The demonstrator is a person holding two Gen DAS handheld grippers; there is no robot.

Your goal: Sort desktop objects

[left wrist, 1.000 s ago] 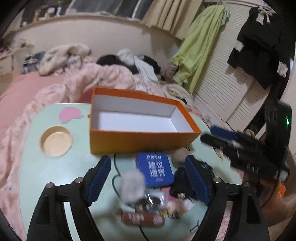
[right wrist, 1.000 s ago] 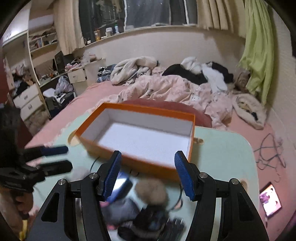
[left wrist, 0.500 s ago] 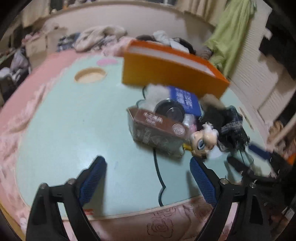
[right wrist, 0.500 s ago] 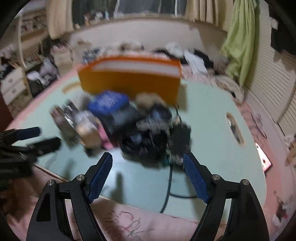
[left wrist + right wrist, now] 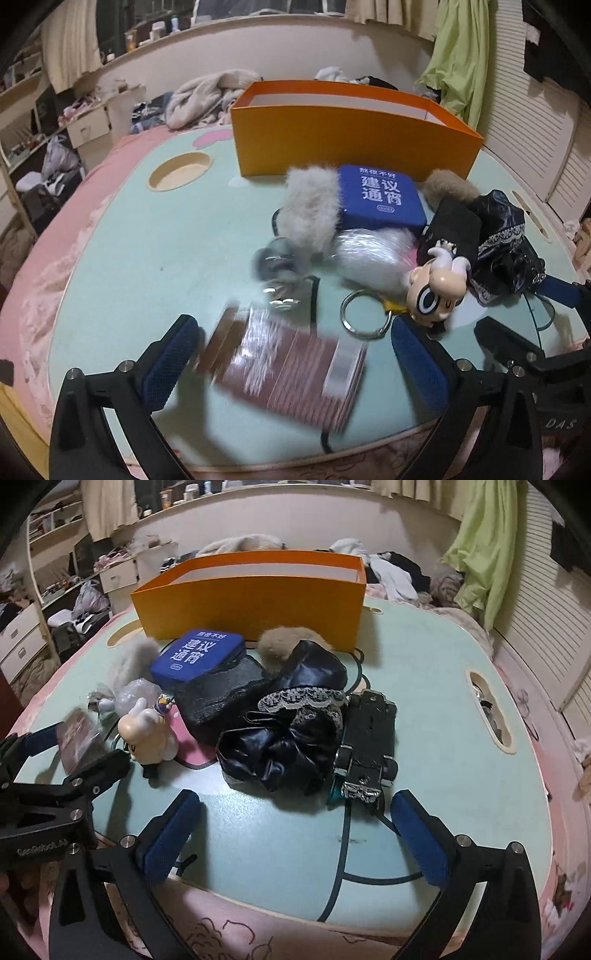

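Observation:
An empty orange box [image 5: 354, 133] stands at the back of the mint table [image 5: 147, 258]; it also shows in the right wrist view [image 5: 251, 598]. In front lies a pile: a blue case [image 5: 380, 199], grey fluff [image 5: 314, 210], a doll keyring [image 5: 439, 288], black cloth [image 5: 280, 746], a black toy car [image 5: 369, 746]. My left gripper [image 5: 295, 365] is open, its fingers either side of a brown wrapped box [image 5: 288, 373], which is blurred. My right gripper [image 5: 295, 834] is open and empty just before the black cloth and the car.
A black cable [image 5: 343, 849] runs over the table's front edge. A round cup recess [image 5: 181, 171] is at the back left and a slot handle [image 5: 487, 709] at the right. A bed with blankets and clothes lies beyond the table.
Both grippers dropped from high above the orange box to low at the table's front edge. The brown box now lies between my left fingers, nearer the front than before.

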